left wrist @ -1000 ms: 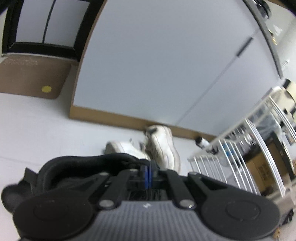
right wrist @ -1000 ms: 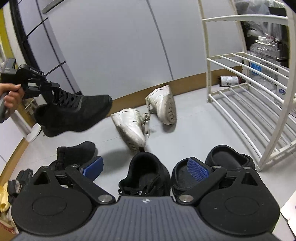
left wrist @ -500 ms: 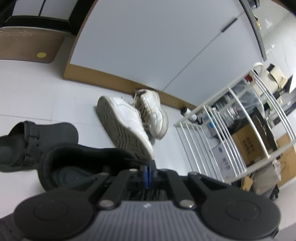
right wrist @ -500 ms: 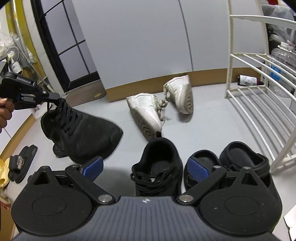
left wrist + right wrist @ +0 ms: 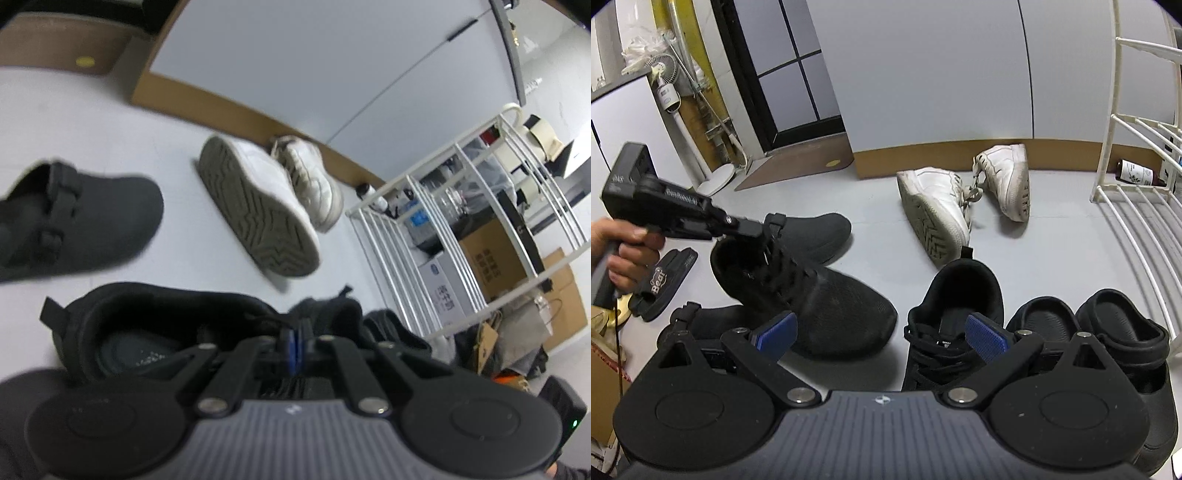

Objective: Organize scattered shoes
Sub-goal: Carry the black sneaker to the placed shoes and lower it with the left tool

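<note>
The left tongs [image 5: 753, 230], tilted down, clench a black sneaker [image 5: 812, 295] by its tongue, left of its mate [image 5: 955, 317] on the floor. Right tongs [image 5: 882, 332] hang released. Toe contact is unclear.

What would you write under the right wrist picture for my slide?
Left gripper clamps a black sneaker beside its mate; right gripper waits open.

The lace-up sneaker [image 5: 812, 291] is black knit, its mate [image 5: 955, 325] black too. Two sneakers [image 5: 934, 206] are white with grey zigzag-tread soles. The clogs [image 5: 1108, 343] are black, the shoe rack [image 5: 1137, 206] cream-white, the floor [image 5: 879, 206] pale grey, and the gripper pads [image 5: 984, 338] blue.
</note>
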A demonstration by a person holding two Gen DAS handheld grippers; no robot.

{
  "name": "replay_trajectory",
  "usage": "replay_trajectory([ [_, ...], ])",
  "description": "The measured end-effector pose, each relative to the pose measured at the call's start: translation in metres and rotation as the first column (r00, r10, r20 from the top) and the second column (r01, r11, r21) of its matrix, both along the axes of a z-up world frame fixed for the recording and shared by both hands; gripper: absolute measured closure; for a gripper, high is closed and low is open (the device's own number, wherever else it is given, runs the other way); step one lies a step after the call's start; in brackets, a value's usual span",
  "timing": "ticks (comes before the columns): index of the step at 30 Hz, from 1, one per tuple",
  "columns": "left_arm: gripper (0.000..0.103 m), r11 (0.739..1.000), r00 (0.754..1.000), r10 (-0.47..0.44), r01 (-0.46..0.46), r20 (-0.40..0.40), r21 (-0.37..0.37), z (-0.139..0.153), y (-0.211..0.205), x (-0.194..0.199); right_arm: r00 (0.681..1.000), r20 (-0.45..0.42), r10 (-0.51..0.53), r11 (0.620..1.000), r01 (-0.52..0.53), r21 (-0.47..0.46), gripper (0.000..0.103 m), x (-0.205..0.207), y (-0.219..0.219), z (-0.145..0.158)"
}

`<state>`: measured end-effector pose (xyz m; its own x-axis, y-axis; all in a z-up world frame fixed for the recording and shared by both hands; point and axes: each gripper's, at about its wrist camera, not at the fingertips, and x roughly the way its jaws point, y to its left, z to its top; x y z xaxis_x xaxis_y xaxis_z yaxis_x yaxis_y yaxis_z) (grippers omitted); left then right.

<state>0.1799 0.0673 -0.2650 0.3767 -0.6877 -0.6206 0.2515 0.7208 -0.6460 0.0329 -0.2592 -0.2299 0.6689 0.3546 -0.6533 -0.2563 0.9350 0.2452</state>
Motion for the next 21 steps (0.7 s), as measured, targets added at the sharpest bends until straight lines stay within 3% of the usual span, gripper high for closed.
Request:
replay_trajectory([
  [4, 0.102, 1.000, 1.000, -0.011, 0.011, -0.028, 0.007, -0.019, -0.002, 0.000, 0.999, -0.020, 0.026, 1.000, -0.026, -0.004, 0.003, 0.002, 0.007, -0.005],
  [10, 0.100, 0.998, 0.993, 0.051, -0.047, -0.107, 0.036, -0.042, 0.013, 0.001, 0.998, -0.034, 0.059, 0.998, -0.059, -0.004, 0.003, 0.003, 0.016, -0.009],
  [13, 0.086, 0.995, 0.991, 0.083, -0.077, -0.107, 0.056, -0.037, 0.020, -0.003, 0.997, -0.044, 0.063, 0.998, -0.064, -0.005, 0.003, 0.004, 0.019, -0.012],
  [15, 0.063, 0.991, 0.988, 0.120, -0.114, -0.098, 0.066, -0.033, 0.025, -0.008, 0.996, -0.052, 0.069, 0.998, -0.069, -0.006, 0.003, 0.005, 0.020, -0.015],
  [17, 0.052, 0.988, 0.986, 0.145, -0.140, -0.082, 0.067, -0.027, 0.029, -0.014, 0.996, -0.055, 0.077, 0.997, -0.077, -0.008, 0.003, 0.005, 0.022, -0.016],
  [21, 0.049, 0.979, 0.980, 0.191, -0.187, -0.055, 0.080, -0.016, 0.040, -0.029, 0.993, -0.057, 0.099, 0.995, -0.100, -0.011, 0.003, 0.006, 0.028, -0.018],
])
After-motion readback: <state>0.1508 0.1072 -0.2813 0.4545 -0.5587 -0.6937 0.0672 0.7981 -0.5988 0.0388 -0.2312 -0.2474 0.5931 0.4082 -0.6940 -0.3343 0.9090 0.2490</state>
